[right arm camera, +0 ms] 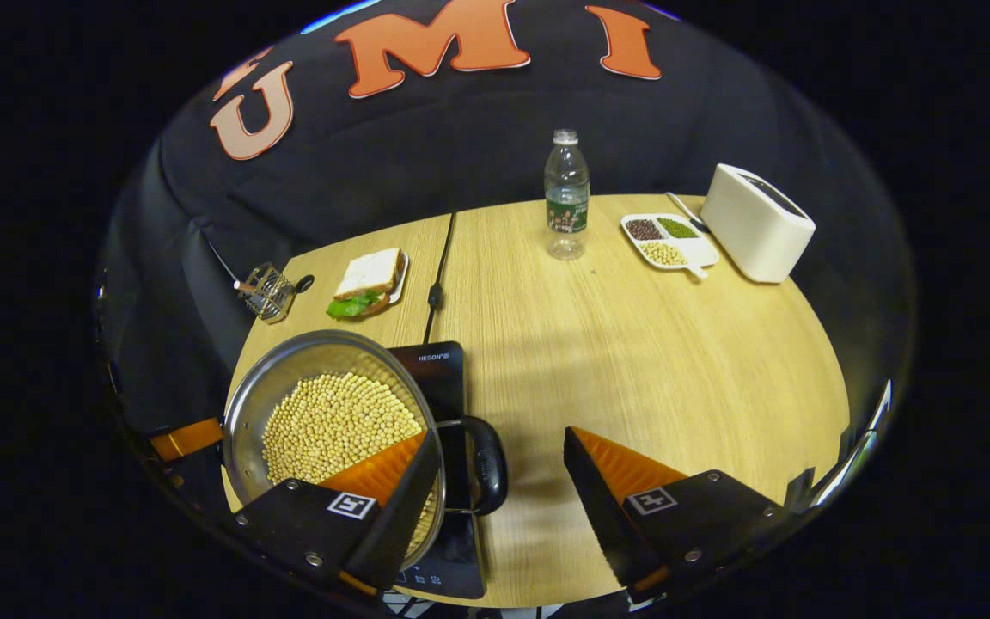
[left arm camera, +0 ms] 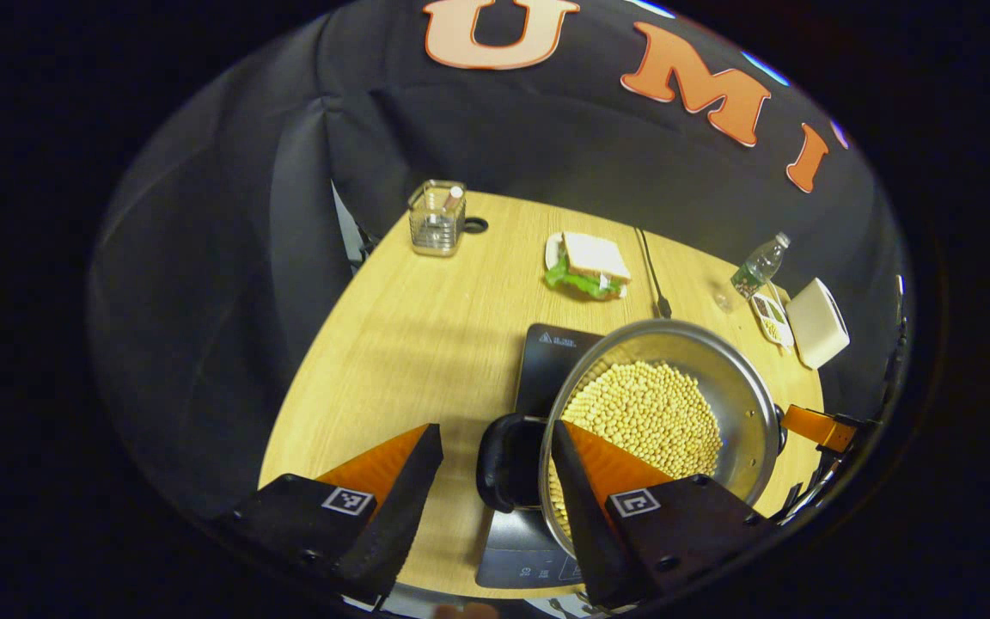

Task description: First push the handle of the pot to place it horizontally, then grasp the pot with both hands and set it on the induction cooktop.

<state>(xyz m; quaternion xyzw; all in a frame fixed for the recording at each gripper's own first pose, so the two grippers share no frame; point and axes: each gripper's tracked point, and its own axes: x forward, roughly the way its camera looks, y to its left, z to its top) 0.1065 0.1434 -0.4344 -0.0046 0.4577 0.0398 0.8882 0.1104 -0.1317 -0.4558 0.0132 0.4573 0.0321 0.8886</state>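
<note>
Straddling pot [left arm camera: 667,413] handles over cooktop [right arm camera: 439,361], both grippers' fingers spread, table [right arm camera: 632,344] open right.

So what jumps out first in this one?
A steel pot full of pale beans sits on the black induction cooktop near the table's front edge. Each open gripper straddles one of its black loop handles. At the back stand a sandwich and a water bottle.

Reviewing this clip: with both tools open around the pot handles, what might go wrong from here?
1. Each open tool, left and right, straddles a side handle without pressing it; uneven closing may tilt the pot.
2. The pot is full of beans, so a tilt may spill them onto the table.
3. It seems to sit partly off the induction cooktop.
</note>
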